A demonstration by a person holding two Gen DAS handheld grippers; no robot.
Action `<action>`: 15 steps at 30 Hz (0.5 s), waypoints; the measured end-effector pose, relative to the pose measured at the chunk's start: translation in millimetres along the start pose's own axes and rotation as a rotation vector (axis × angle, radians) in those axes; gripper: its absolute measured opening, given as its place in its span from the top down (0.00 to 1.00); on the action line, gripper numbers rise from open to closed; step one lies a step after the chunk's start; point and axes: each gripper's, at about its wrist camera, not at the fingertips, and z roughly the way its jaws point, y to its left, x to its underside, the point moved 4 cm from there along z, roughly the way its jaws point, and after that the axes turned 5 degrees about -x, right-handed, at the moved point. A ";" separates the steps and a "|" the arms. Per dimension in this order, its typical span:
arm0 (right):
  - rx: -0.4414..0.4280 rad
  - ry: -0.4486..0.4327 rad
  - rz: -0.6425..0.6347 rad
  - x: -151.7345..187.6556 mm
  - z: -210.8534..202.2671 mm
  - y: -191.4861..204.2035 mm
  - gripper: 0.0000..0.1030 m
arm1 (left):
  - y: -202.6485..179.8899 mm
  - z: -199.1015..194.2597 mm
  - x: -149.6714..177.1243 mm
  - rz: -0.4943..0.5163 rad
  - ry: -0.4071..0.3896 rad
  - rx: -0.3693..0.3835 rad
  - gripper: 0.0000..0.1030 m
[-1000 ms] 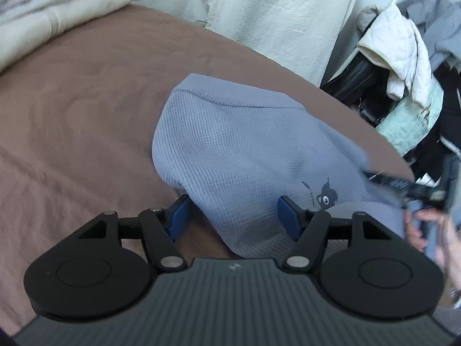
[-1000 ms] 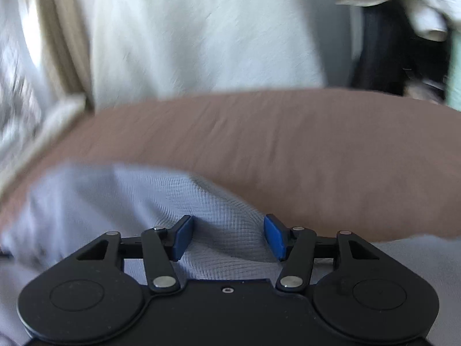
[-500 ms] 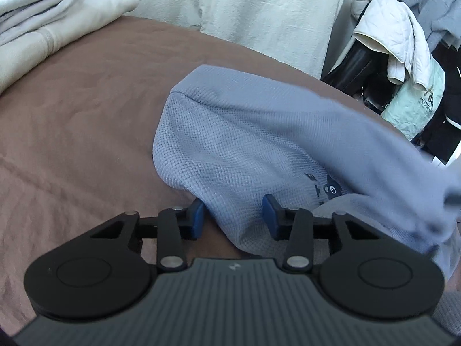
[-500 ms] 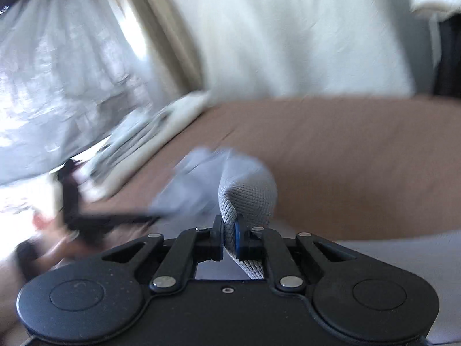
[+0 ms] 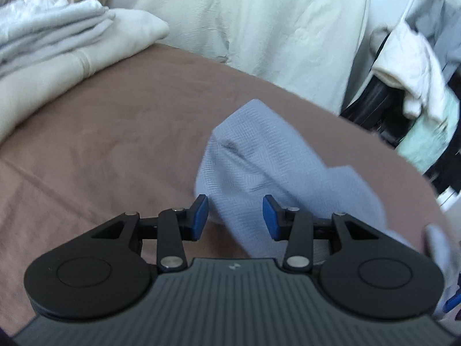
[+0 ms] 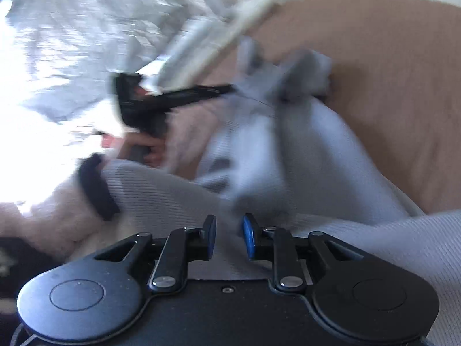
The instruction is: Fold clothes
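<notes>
A blue-grey waffle-knit garment [image 5: 259,158] lies bunched on the brown bedsheet [image 5: 100,144]. My left gripper [image 5: 234,216] is at the garment's near end, and a thick fold fills the gap between its blue pads, which hold it. In the blurred right wrist view the garment [image 6: 273,150] hangs from the tip of that gripper, whose black handle [image 6: 149,106] a hand [image 6: 144,147] holds. The jaws of my right gripper [image 6: 230,236] are opening. Grey cloth shows behind the narrow gap, and the pads do not press on it.
A stack of folded white and cream clothes [image 5: 52,43] sits at the bed's far left. A cream cover [image 5: 259,14] hangs behind the bed. Jackets and bags [image 5: 417,57] are piled at the right. A grey ribbed sleeve [image 6: 149,190] crosses the right wrist view.
The right gripper swung left, pinched a fold of the garment, then let it go with its jaws parting. The left gripper's jaws narrowed onto the cloth, and the garment is now bunched narrower.
</notes>
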 end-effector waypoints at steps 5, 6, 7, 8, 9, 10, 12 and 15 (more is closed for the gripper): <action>0.131 -0.215 0.088 -16.0 -53.1 -24.9 0.56 | -20.9 -6.9 -1.7 0.061 -0.041 0.054 0.60; 0.194 -0.251 0.146 -15.7 -64.4 -37.5 0.55 | -26.7 -8.6 -1.1 0.067 -0.044 0.081 0.59; 0.254 -0.288 0.214 -14.3 -75.3 -50.2 0.54 | -32.3 -8.8 -0.5 0.073 -0.040 0.107 0.58; 0.315 -0.325 0.281 -12.7 -86.3 -62.8 0.53 | -37.8 -8.7 0.3 0.082 -0.036 0.129 0.57; 0.355 -0.373 0.333 -10.3 -97.4 -71.8 0.53 | -43.1 -7.2 2.3 0.109 -0.027 0.127 0.57; 0.361 -0.437 0.359 -7.6 -109.0 -74.9 0.53 | -48.8 -4.8 4.8 0.151 -0.020 0.105 0.57; 0.372 -0.514 0.368 -7.3 -121.8 -70.0 0.53 | -57.6 -1.9 8.1 0.209 -0.012 0.084 0.57; 0.486 -0.560 0.357 -8.0 -127.5 -58.7 0.48 | -67.8 -7.9 1.9 0.219 -0.014 0.109 0.57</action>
